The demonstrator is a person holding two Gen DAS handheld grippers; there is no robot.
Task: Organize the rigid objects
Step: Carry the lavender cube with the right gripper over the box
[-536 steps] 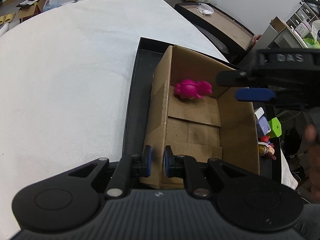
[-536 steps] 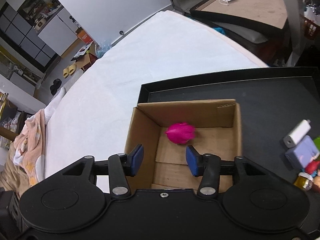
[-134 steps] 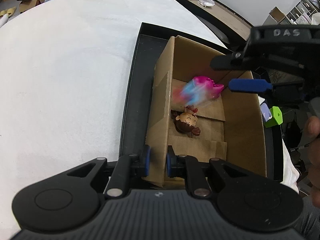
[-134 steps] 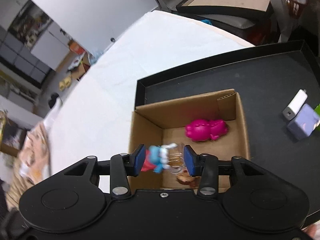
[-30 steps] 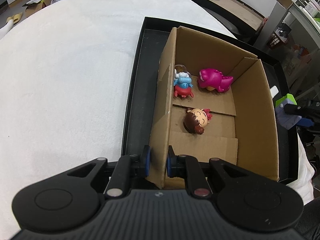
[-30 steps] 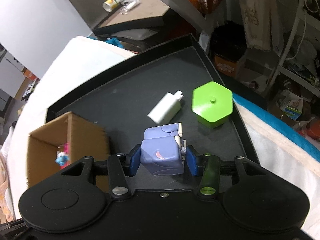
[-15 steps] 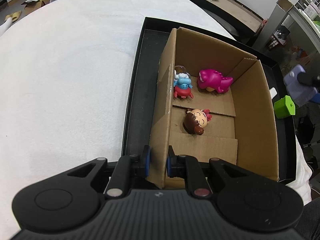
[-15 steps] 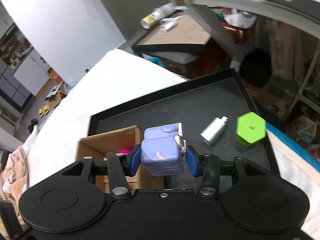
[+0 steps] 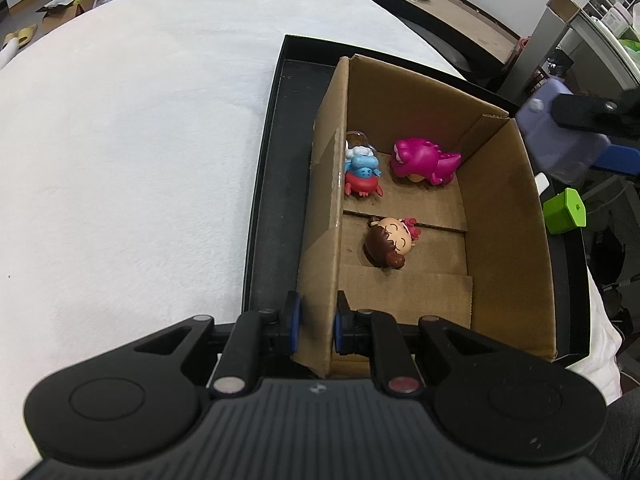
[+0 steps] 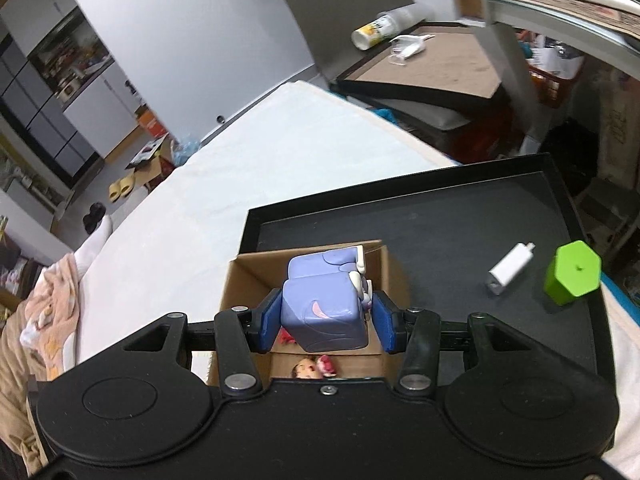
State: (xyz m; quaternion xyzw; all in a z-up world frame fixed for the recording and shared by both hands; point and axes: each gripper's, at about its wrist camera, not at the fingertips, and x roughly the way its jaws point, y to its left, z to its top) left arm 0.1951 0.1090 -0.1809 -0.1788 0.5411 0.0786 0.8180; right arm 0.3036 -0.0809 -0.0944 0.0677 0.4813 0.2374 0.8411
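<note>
My left gripper (image 9: 315, 326) points steeply down at the near left corner of the cardboard box (image 9: 504, 216), and its blue fingers (image 9: 291, 323) are pressed in on the box's left wall, one outside and one inside, pinching the cardboard between them. The box stands in a black tray (image 9: 264, 184) that lies on a white fleecy cover (image 9: 132, 152).

Three toys lie on the box floor. A pink dinosaur figure (image 9: 422, 160) sits at the far end, just beside a blue and red figure (image 9: 362, 174) that lies against the left wall. Nearer to me, apart from those two, a brown-haired doll figure (image 9: 390, 242) lies on its back.

My right gripper (image 10: 327, 322) is above the box with its fingers (image 10: 269, 320) closed on the sides of a lavender cube toy (image 10: 324, 306), which hangs clear of everything. In the right wrist view the cube covers much of the box's inside, and the doll's head shows just below it. From the left wrist view the same cube appears blurred at the far right, beyond the box's right wall and higher than its rim.

On the bare tray floor to the right of the box, a white charger plug (image 10: 508, 269) lies on its side, and near it a green hexagonal box (image 10: 573, 272) stands upright.
</note>
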